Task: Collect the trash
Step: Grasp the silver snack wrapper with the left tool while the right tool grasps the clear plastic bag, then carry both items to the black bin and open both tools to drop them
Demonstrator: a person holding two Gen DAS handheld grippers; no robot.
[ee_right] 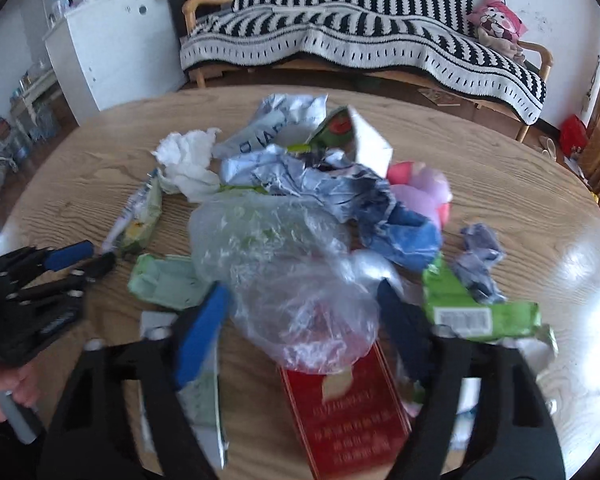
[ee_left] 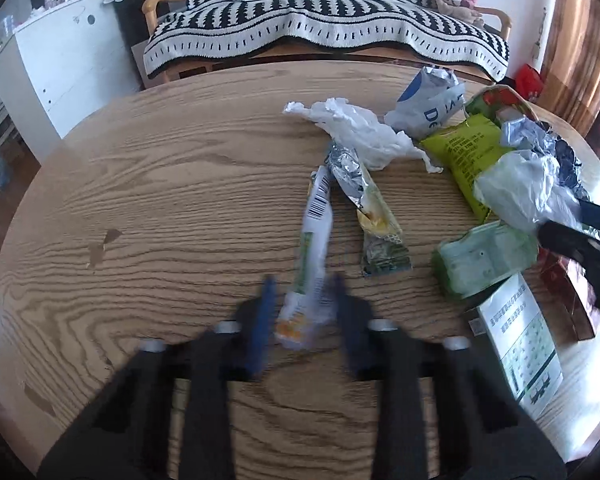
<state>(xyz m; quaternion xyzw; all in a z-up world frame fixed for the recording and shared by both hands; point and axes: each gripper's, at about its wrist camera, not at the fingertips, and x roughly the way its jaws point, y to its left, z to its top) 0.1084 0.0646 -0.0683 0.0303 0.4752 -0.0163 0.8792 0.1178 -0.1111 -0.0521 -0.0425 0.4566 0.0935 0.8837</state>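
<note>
Collecting looks barely begun: nearly all the trash lies loose on the table (ee_left: 148, 184), and no bin shows. From the left: the wrapper (ee_left: 314, 236), a foil sachet (ee_left: 366, 208), tissue (ee_left: 360, 132), then the heap of packets on the right. The left gripper (ee_left: 302, 312) has its jaws narrowed around the wrapper's near end, apparently pinching it, though blur hides the contact. The right gripper (ee_right: 300, 316) stands half spread around the clear bag (ee_right: 284, 276); its pads look just short of squeezing.
</note>
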